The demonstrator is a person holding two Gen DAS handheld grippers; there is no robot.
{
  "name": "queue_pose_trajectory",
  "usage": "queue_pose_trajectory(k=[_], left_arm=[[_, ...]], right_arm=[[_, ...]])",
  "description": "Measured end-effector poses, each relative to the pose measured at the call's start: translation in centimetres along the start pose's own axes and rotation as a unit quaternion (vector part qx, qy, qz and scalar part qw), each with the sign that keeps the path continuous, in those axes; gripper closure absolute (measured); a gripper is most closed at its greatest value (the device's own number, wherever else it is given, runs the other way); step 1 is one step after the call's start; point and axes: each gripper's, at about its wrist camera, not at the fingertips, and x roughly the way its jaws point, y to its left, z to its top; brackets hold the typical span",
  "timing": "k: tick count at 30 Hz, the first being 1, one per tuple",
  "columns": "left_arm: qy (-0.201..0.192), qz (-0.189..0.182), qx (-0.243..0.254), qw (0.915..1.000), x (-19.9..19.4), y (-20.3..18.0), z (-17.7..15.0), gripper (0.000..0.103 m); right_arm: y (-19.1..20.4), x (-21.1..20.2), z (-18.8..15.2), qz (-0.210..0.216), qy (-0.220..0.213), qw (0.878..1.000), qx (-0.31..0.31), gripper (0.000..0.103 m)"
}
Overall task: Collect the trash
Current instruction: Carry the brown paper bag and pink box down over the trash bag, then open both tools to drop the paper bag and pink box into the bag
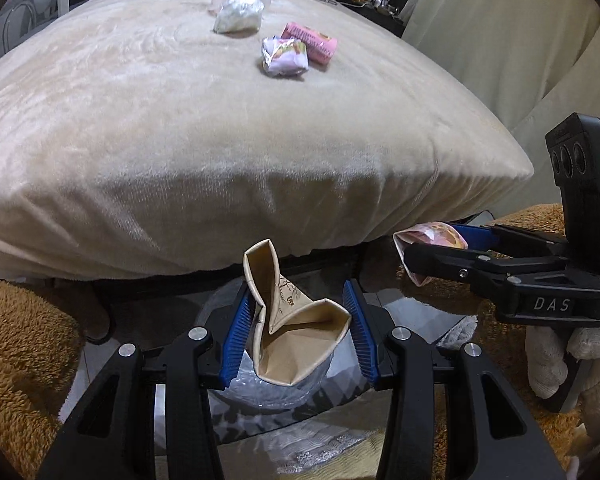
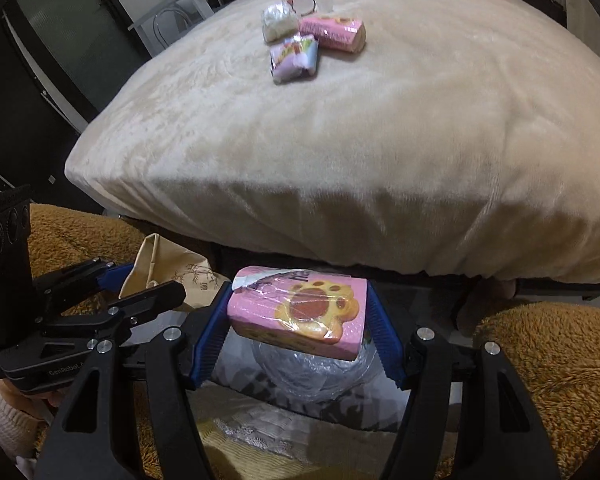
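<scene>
Below, we note the crushed paper cup [image 1: 296, 332] clamped in the left gripper [image 1: 300, 336] and the pink snack pack [image 2: 300, 312] clamped in the right gripper [image 2: 300, 320], both over a plastic-lined bin [image 2: 320, 376] just off the bed's edge [image 1: 260, 216]; four wrappers [image 1: 284, 56] sit mid-bed, open blanket around.

Dim, soft indoor light; fisheye-warped edges

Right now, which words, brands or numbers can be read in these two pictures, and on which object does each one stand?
"DAS": on the body of the right gripper.
"GenRoboL", cut off after that: on the body of the left gripper.
Crushed paper cup: a small dark mark beside a bamboo drawing, too small to read.
Pink paw-print snack pack: dark letters at its top edge, not legible.
Wrappers on the bed: print blurred.
</scene>
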Motion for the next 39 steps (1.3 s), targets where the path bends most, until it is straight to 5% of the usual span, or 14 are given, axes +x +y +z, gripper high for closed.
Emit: queue_pose_trajectory(k=[18, 31, 39], left_arm=[[0.153, -0.004, -0.068, 0.9859, 7.5, 3.5, -0.4, 0.058], [0.191, 0.001, -0.077, 0.9784, 9.3, 4.0, -0.6, 0.058], [0.197, 0.005, -0.073, 0.9777, 9.4, 3.9, -0.6, 0.047]], right_arm=[[-2.5, 8.7, 0.8, -0.002, 0.166, 0.985, 0.046, 0.038], [-2.7, 10.6, 1.0, -0.001, 0.216, 0.974, 0.065, 0.038], [-3.5, 10.7, 1.0, -0.001, 0.214, 0.973, 0.084, 0.038]])
